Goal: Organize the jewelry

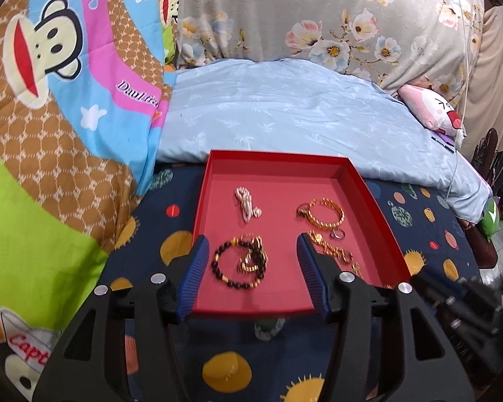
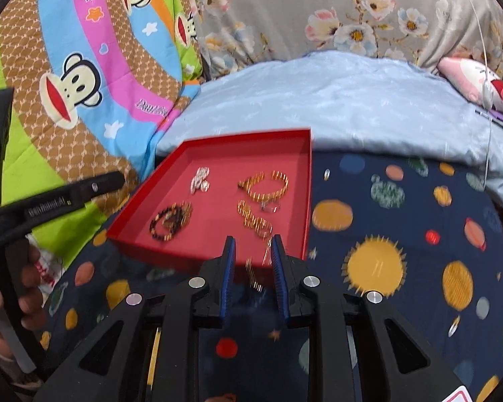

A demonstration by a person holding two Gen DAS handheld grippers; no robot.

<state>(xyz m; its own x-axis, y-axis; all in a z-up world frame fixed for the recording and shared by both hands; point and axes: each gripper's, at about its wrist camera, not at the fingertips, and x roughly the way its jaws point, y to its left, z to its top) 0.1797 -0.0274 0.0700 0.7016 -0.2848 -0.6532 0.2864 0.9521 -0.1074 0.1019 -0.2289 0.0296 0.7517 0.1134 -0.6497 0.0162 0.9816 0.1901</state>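
Note:
A shallow red tray [image 1: 369, 197] lies on the dark planet-print sheet. In it are a pearl piece [image 1: 246, 206], a gold bracelet [image 1: 325, 214], a small ring [image 1: 338, 233], a gold chain [image 1: 335, 251] and a dark bead bracelet [image 1: 239, 263]. My left gripper [image 1: 253, 241] is open over the tray's near end. The bead bracelet lies on the tray floor between its blue pads, clear of both. At the tray's [image 2: 305, 201] near right corner, my right gripper [image 2: 253, 243] has its jaws narrow around a blurred gold chain [image 2: 255, 278], which trails back into the tray.
A light blue quilt [image 1: 285, 110] bunches just behind the tray. A cartoon monkey blanket [image 1: 50, 134] rises on the left, with a floral cover [image 1: 318, 16] behind. A pink plush [image 1: 432, 107] and a white cable [image 1: 466, 67] are at far right. A hand [image 2: 26, 288] holds the left gripper.

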